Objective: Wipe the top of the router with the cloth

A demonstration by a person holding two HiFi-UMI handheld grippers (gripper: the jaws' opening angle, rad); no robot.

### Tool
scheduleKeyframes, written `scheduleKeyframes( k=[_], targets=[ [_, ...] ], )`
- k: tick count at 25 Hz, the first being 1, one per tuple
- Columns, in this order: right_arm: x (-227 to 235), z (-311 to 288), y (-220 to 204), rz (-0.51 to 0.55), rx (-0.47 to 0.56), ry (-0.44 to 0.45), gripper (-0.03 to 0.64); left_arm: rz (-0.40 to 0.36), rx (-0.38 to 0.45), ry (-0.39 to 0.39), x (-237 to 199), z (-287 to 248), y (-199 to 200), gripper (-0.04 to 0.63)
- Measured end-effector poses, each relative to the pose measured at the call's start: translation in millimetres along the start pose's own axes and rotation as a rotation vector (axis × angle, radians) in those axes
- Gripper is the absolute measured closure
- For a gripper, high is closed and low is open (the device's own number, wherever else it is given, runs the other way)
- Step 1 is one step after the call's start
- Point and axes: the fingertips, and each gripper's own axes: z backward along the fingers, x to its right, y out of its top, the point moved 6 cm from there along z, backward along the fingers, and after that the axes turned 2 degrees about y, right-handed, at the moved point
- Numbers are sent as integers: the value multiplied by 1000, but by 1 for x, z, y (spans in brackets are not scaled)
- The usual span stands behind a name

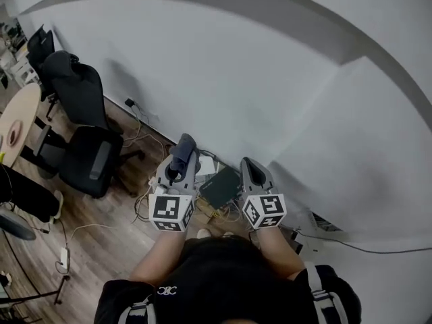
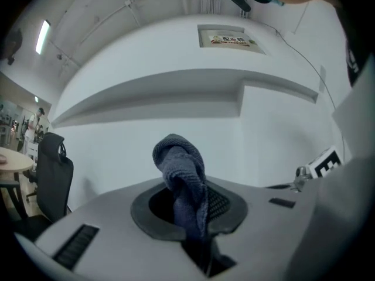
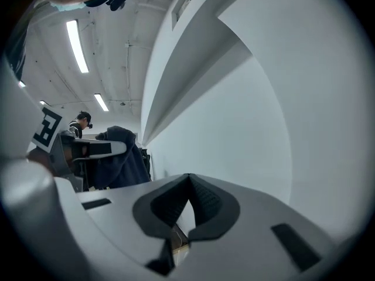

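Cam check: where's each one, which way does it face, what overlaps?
Head view: on the person's head, looking steeply down at the router on the floor by the wall; shows both forearms, left gripper, right gripper.
Left gripper view: on the left gripper, facing the white wall; own jaws shut on the cloth.
Right gripper view: on the right gripper, facing wall and ceiling; own jaws together, empty.
Shared: the cloth shows in all three.

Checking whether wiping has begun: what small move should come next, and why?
Probably lower the left gripper toward the router. It is shut on the cloth, which is held up in the air, while the router lies on the floor below, apart from the cloth and not yet wiped.
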Motion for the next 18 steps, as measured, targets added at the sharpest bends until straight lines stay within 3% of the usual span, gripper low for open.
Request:
scheduleKeyframes(
  k=[3, 6, 13, 18],
  targets=[
    [-3, -4, 22, 10, 28, 30, 618, -25, 47, 39, 9, 3, 18, 545],
    [-6, -6, 27, 8, 10, 50, 618, 3, 76, 72, 18, 3, 20, 545],
    [-13, -1, 38, 30, 36, 54, 618, 9, 10, 93, 28, -1, 4, 545],
    [-7, 3, 52, 20, 104, 29, 618, -32, -25, 112, 33, 1, 1, 545]
  ],
)
